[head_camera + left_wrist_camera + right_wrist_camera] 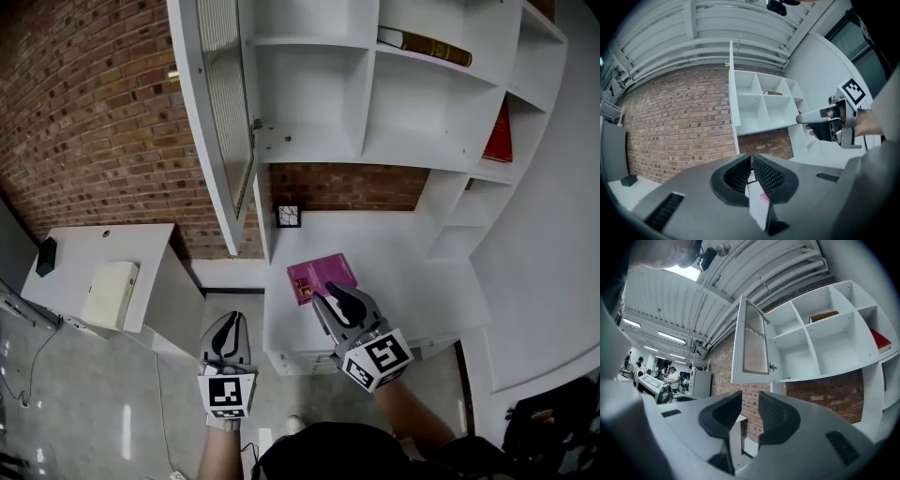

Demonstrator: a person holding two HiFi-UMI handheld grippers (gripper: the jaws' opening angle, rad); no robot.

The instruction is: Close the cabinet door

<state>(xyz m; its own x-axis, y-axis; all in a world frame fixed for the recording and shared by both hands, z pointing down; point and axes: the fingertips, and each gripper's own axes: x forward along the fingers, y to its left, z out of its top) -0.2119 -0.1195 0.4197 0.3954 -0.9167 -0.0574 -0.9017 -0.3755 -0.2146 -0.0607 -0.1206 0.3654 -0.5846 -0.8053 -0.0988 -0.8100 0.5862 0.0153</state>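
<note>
Upright cabinet door, seemingly perpendicular outward

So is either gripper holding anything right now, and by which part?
Nothing is held. The left gripper is shut and empty, the right gripper slightly open and empty; neither touches the cabinet door.

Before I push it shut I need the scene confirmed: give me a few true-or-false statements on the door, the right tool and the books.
The cabinet door stands open: true.
The right tool grips the door: false, its jaws are slightly apart, empty and clear of the door.
A pink book lies on the counter: true.
The brown book stands upright: false, it lies flat.
</note>
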